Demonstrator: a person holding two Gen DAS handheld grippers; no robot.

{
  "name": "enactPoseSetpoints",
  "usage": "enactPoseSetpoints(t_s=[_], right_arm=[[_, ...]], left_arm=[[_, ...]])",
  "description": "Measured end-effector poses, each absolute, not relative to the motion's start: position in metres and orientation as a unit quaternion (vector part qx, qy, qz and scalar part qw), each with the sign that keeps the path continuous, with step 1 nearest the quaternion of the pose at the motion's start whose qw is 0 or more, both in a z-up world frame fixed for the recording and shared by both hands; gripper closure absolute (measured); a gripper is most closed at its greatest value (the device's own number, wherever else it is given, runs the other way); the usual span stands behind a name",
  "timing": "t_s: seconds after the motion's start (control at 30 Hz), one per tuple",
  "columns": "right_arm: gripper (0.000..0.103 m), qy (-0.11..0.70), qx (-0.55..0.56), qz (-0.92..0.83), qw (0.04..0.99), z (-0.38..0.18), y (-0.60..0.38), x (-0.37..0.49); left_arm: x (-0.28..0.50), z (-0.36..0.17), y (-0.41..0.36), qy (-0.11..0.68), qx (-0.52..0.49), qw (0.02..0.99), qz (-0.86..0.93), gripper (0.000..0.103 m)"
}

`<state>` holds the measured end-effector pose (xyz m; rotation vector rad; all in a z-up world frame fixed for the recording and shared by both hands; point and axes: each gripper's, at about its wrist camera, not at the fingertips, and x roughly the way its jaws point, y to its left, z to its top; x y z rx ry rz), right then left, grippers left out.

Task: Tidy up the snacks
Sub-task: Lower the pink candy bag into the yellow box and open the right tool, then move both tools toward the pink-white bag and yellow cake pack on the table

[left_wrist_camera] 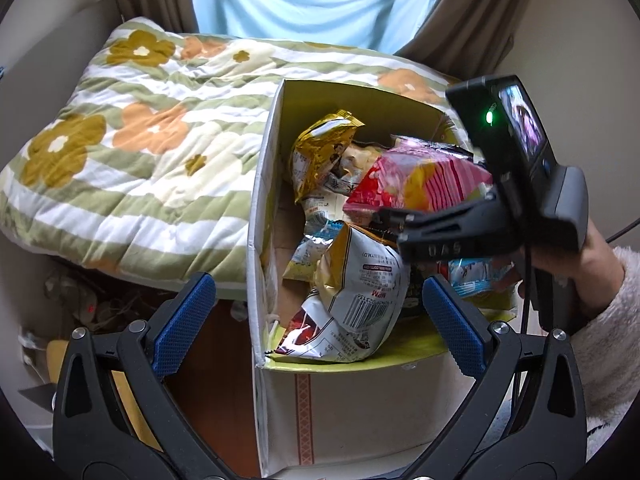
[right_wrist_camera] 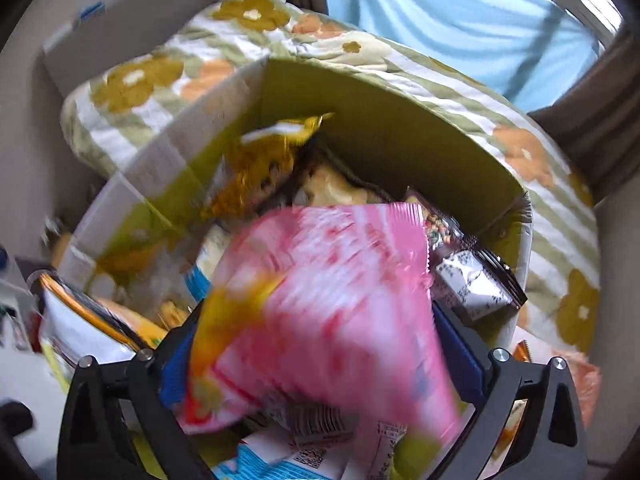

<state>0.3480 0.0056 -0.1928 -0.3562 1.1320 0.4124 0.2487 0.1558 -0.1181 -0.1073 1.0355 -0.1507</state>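
Observation:
An open cardboard box with a yellow-green lining holds several snack bags. A gold bag stands at its far side and a white and gold bag lies at its near side. My left gripper hangs open over the near end of the box, holding nothing. My right gripper reaches into the box from the right. A pink and yellow snack bag lies blurred between its wide-spread fingers, and the pads do not press on it. In the right wrist view my right gripper points down into the box.
A quilt with green stripes and flowers lies behind and left of the box. A hand in a fleecy sleeve holds the right gripper. Brown curtains hang behind. Clutter and cables sit on the floor at the lower left.

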Motion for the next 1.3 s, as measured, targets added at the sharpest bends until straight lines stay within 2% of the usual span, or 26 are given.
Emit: enactPoseSetpoints(t_s=[0.23, 0.8, 1.3], right_arm=[[0.002, 0.508, -0.103, 0.203, 0.831, -0.169, -0.018, 0.339], [0.002, 0.441, -0.059, 0.171, 0.879, -0.092, -0.049, 0.296], [0.002, 0.399, -0.043, 0.114, 0.909, -0.045, -0.166, 0.264]], left_arm=[[0.248, -0.119, 0.158, 0.496, -0.057, 0.863, -0.074, 0.0], [0.242, -0.093, 0.142, 0.465, -0.03, 0.878, -0.11, 0.0], [0.237, -0.07, 0.047, 0.436, -0.013, 0.89, -0.136, 0.0]])
